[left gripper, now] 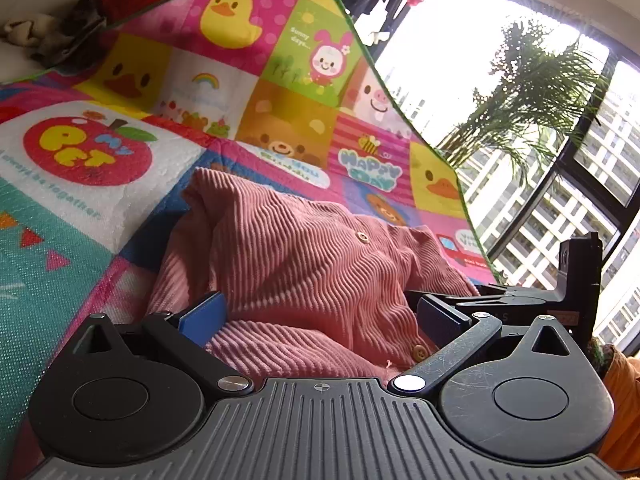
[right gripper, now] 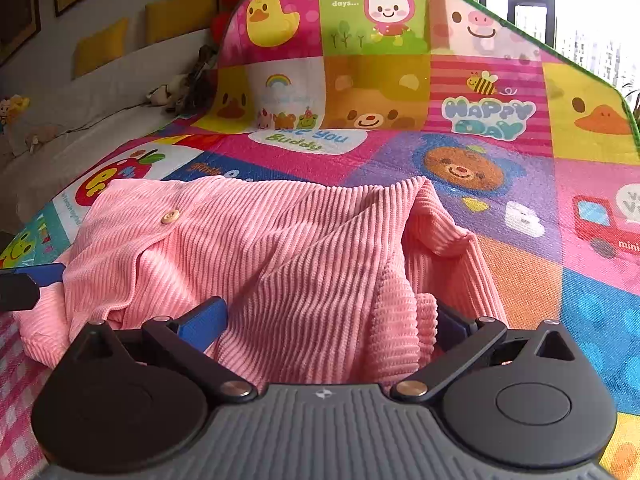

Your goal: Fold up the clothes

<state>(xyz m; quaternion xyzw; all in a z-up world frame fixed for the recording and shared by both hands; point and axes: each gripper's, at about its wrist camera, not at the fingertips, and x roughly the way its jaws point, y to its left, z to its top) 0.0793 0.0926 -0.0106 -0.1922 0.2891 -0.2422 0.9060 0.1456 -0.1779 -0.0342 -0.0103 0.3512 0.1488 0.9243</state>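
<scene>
Pink ribbed cardigan, wooden buttons, bunched on cartoon playmat

The right tool's right fingertip is buried in the pink cardigan. The cardigan's near hem is hidden behind both tool bodies. The play mat is cut off at the frame edges.

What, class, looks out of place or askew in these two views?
The play mat's far edge curls upward instead of lying flat. The pink cardigan sits bunched, not neatly folded, between both open tools.
</scene>
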